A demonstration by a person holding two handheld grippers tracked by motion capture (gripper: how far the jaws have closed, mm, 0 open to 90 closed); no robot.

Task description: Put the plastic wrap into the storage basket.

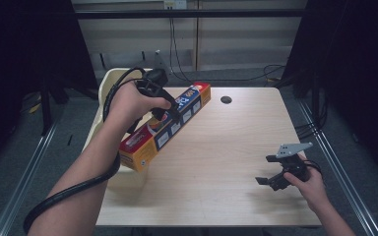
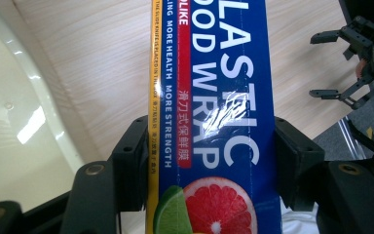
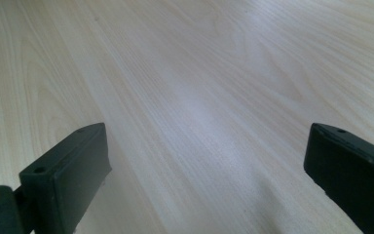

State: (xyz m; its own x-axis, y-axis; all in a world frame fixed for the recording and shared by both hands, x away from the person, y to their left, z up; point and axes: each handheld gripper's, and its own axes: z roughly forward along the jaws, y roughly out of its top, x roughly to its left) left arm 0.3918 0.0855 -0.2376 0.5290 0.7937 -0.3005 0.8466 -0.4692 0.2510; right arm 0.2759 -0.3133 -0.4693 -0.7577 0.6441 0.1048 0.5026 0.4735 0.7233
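Observation:
A long plastic food wrap box (image 1: pixel 167 127), blue on top with orange sides, hangs tilted above the left part of the wooden table (image 1: pixel 216 147). My left gripper (image 1: pixel 170 110) is shut on its middle. In the left gripper view the blue box (image 2: pixel 219 122) with a grapefruit picture sits clamped between both jaws. My right gripper (image 1: pixel 270 169) is near the table's front right, open, with nothing between its jaws. The right gripper view has bare wood (image 3: pixel 185 97) between its jaws. The right gripper (image 2: pixel 355 63) also appears far off in the left gripper view.
A cream plastic chair (image 1: pixel 109 81) stands behind the table's left corner; its pale seat (image 2: pixel 19 122) lies below the box. A dark round hole (image 1: pixel 226 100) sits near the table's far edge. Cables hang by the back wall.

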